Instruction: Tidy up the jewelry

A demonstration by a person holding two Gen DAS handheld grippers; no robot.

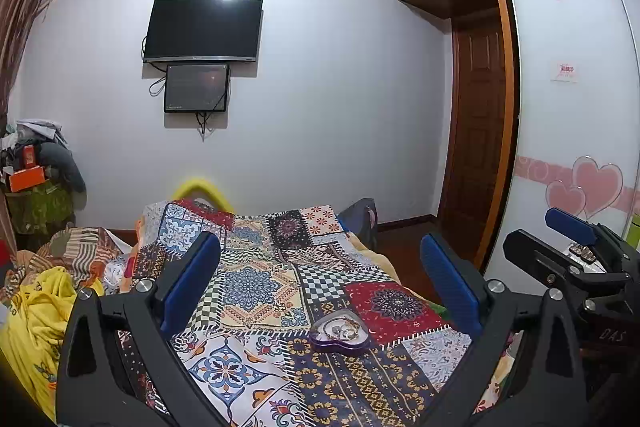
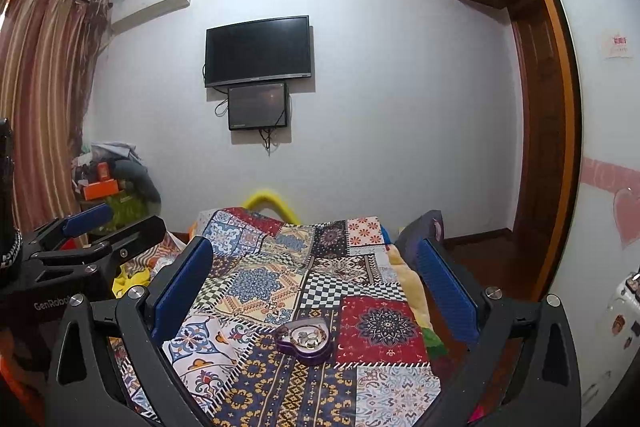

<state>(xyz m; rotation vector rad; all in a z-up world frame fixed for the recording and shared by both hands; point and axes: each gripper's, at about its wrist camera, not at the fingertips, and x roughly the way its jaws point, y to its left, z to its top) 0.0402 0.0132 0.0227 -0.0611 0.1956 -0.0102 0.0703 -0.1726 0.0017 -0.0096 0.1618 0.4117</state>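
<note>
Currently: both hand-held grippers idle above the bed, jewelry box not yet engaged.

Left hand-held gripper (image 1: 320, 287) and right hand-held gripper (image 2: 316, 291) are both released, jaws spread wide and empty, held well apart from the work. The purple heart-shaped box (image 1: 339, 334) rests on the patchwork bedspread (image 1: 256, 287), near the middle of the bed. Several rings or similar pieces lie inside it; whether a clear lid covers them cannot be told. No loose jewelry is visible on the bedspread, so remaining work cannot be judged with certainty. Crumpled yellow clothing (image 1: 36, 315) lies to the left, clear of the approach path. Nothing obstructs access to the box.
</note>
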